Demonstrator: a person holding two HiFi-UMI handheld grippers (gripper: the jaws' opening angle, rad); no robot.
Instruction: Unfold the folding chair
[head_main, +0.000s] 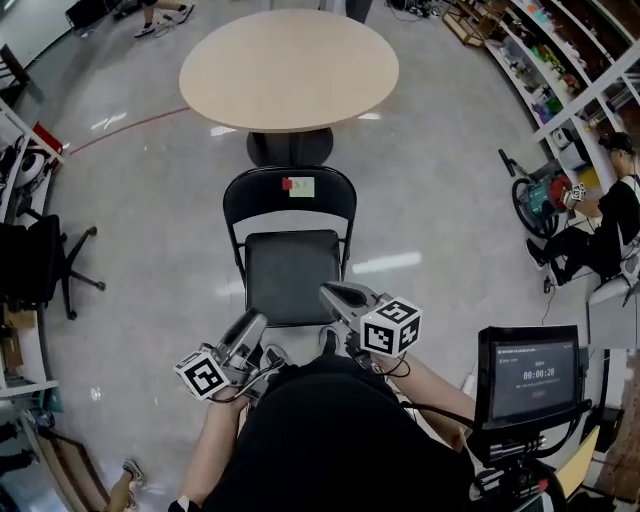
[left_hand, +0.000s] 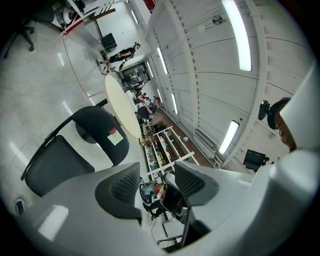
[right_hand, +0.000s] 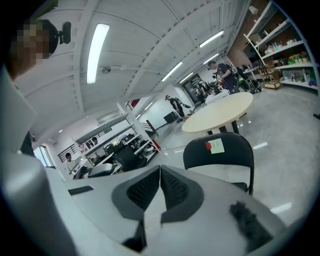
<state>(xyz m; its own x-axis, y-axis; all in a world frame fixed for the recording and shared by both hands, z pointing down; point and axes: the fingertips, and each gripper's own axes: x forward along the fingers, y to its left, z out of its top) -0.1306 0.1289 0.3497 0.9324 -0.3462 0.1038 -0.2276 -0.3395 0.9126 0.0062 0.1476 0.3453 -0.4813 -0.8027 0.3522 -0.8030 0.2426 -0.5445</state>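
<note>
Left tool (head_main: 250, 325) has its jaws apart with nothing between them, right tool (head_main: 338, 296) is squeezed shut, empty too. Folding chair (head_main: 290, 262) stands already opened on the floor (head_main: 150, 250), just ahead of both tips.

Folding chair (head_main: 290, 262) stands unfolded, backrest toward a round table (head_main: 290, 65). Left gripper (head_main: 253, 320) and right gripper (head_main: 330, 293) hang near the seat's front edge.
</note>
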